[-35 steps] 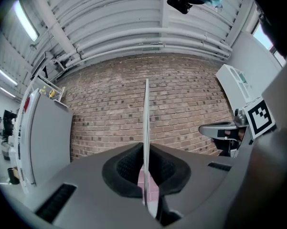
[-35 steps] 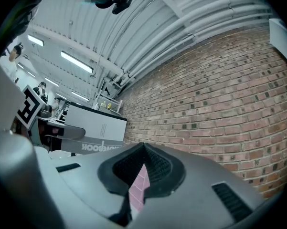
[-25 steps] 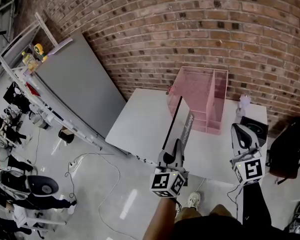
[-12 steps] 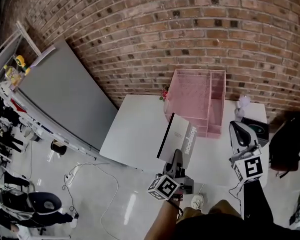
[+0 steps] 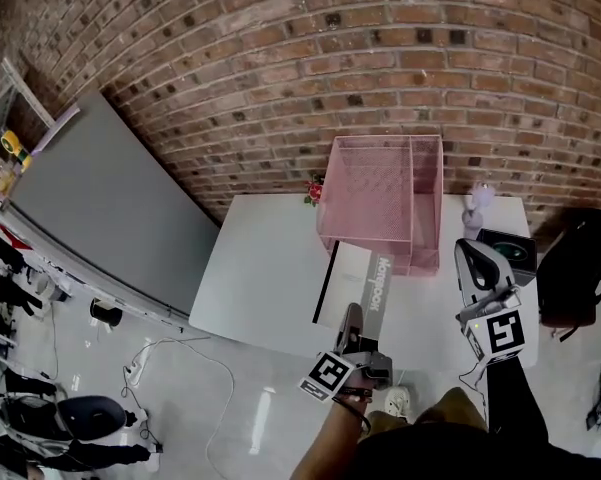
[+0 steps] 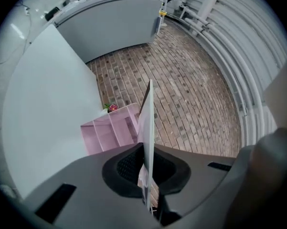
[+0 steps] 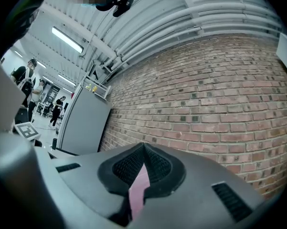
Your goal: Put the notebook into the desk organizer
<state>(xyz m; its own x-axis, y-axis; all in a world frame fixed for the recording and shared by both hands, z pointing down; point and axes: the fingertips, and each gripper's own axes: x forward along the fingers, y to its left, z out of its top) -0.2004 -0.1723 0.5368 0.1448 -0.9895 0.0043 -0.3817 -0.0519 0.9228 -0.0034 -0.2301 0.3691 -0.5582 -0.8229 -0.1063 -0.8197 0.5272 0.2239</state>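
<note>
Head view: the pink mesh organizer (image 5: 375, 193) stands on the white table (image 5: 265, 268), at the edge that runs along the brick wall (image 5: 280, 58). Just in front of the organizer, on the person's side, the left gripper (image 5: 352, 316) holds the notebook (image 5: 358, 286) by its lower edge. The notebook stands on edge, leaning a little. Its grey spine faces right and its far edge reaches the foot of the organizer's front wall. No part of it is inside the organizer. Whether it touches the table cannot be told.

In the left gripper view the jaws of the left gripper (image 6: 145, 171) are pressed narrow onto the thin notebook (image 6: 147, 123). The organizer (image 6: 110, 132) shows beyond it to the left.

The right gripper (image 5: 477, 258) hangs just right of the organizer's front corner, apart from it. In its own view the right gripper (image 7: 142, 168) has its jaws drawn together at the tips, holding nothing. Only a pink sliver shows through the slit below.

A small red flower (image 5: 313, 190) sits at the organizer's left rear corner. A black backpack (image 5: 580, 268) lies on the floor, well to the organizer's right.
</note>
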